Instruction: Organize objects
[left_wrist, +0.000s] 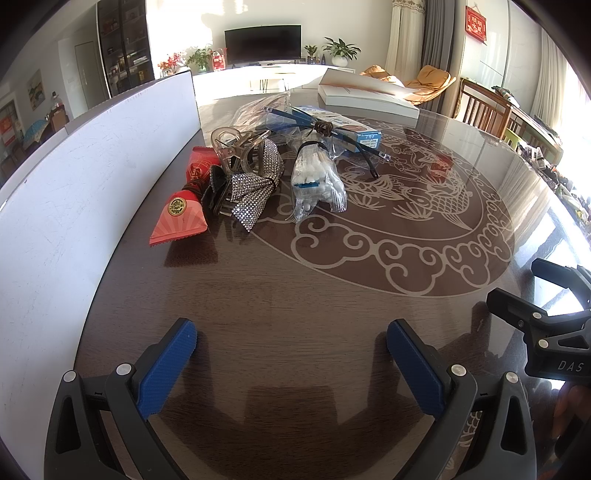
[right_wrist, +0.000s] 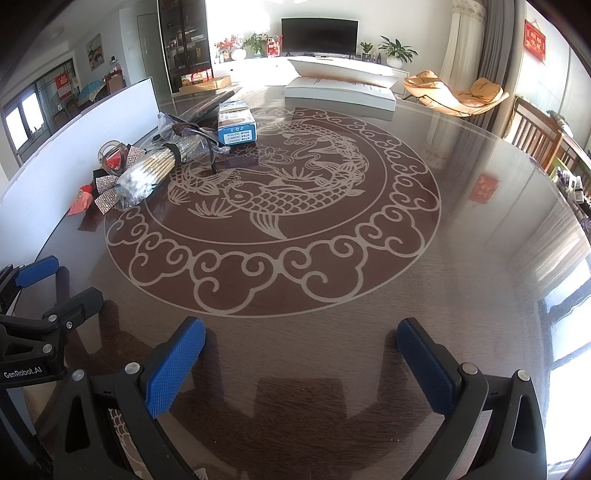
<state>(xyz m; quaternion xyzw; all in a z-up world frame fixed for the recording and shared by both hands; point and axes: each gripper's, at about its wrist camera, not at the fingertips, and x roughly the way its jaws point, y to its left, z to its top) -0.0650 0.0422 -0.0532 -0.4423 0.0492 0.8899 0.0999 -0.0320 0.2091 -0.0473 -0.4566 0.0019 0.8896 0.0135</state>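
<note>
A heap of small items lies on the dark round table: a red snack packet, a rhinestone bow clip, a clear hair claw, a bag of cotton swabs, blue-framed glasses and a blue-and-white box. My left gripper hangs open well short of the heap, nothing between its blue pads. My right gripper is open too, over bare table, with the swab bag and box far off at its upper left.
A white board stands along the table's left edge beside the heap. A white flat box lies at the far side of the table. A fish pattern fills the table's middle. Wooden chairs stand at the right.
</note>
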